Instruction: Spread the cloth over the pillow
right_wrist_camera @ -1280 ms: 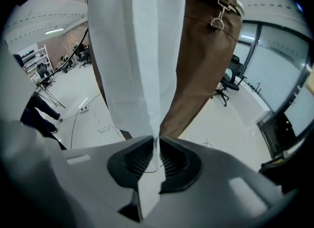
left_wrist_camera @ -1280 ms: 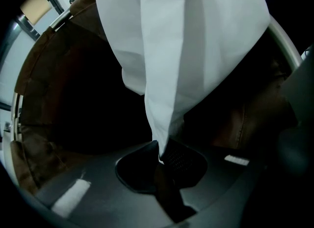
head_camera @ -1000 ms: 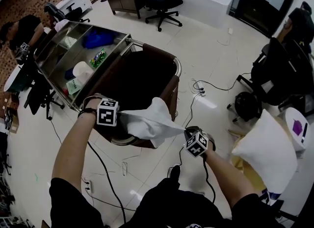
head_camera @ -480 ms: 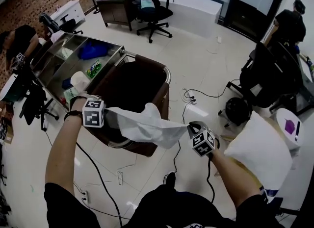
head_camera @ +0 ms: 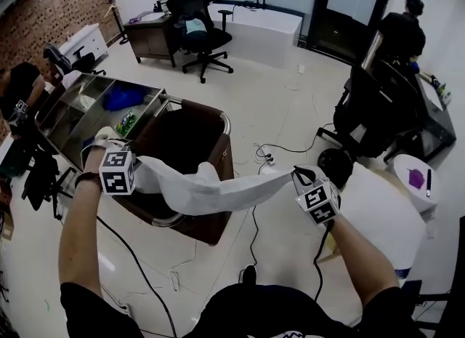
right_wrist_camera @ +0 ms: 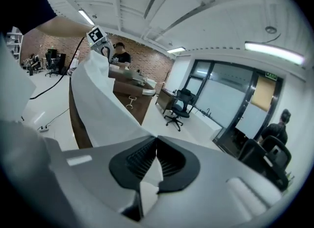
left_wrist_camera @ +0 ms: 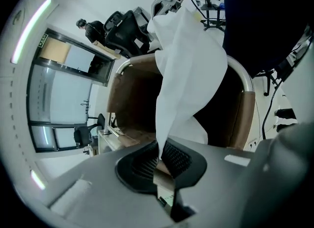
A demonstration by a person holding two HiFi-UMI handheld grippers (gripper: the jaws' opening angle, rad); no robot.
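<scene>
Cloth: the white cloth (head_camera: 211,187) hung stretched in the air between your two grippers. It sagged in the middle above the brown bin (head_camera: 220,222) and was well apart from the pillow.
Pillow: the white pillow (head_camera: 381,220) lay low on your right, beyond your right hand. It was bare, with nothing over it.
Left gripper: your left gripper (head_camera: 136,163) had its jaws pinched together on one end of the cloth.
Right gripper: your right gripper (head_camera: 296,175) had its jaws clamped on the other end, and the fabric ran out between the pads.
Done: you had the cloth lifted, opened out and held at both ends.
Left to do: by my judgement most of the task remained. You had yet to carry the cloth to your right, lower it over the pillow and let go.
Writing: no brand or word could be read. Only the black-and-white square markers on the gripper cubes stood out, and a sign above the far door was too small to make out.
</scene>
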